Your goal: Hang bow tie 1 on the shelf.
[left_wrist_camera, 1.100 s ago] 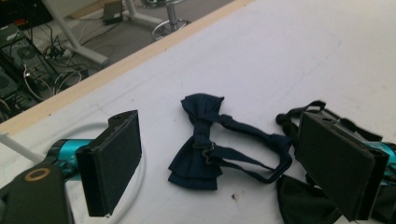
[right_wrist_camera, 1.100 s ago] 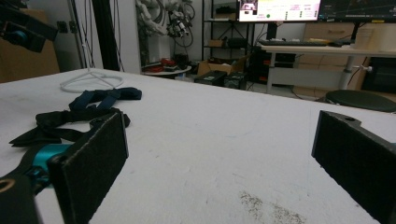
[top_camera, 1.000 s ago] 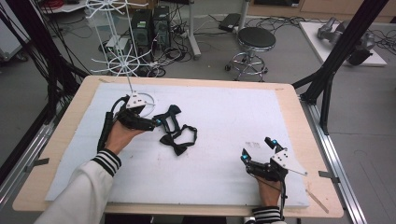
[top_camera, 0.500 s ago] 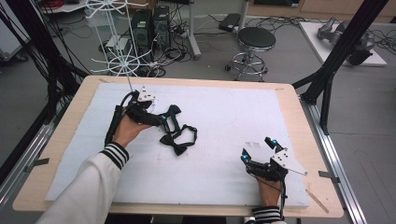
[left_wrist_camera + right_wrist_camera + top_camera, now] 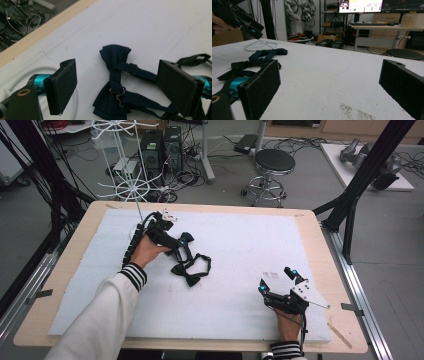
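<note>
A white cable loop (image 5: pixel 75 100) is lying just beside the navy bow tie (image 5: pixel 113 82) on the white mat (image 5: pixel 240 245), with a black bow tie (image 5: pixel 192 272) alongside. The left gripper (image 5: pixel 117 87) is hovering over the navy one, jaws spread wide and gripping nothing. The right gripper (image 5: pixel 280 280) is resting well apart, also gaping empty.

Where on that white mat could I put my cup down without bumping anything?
The wide stretch of mat between the bow ties and the right tongs is bare, as is the far right corner. It is crowded at far left, where the left tongs hang open over one bow tie beside a white ring.
</note>
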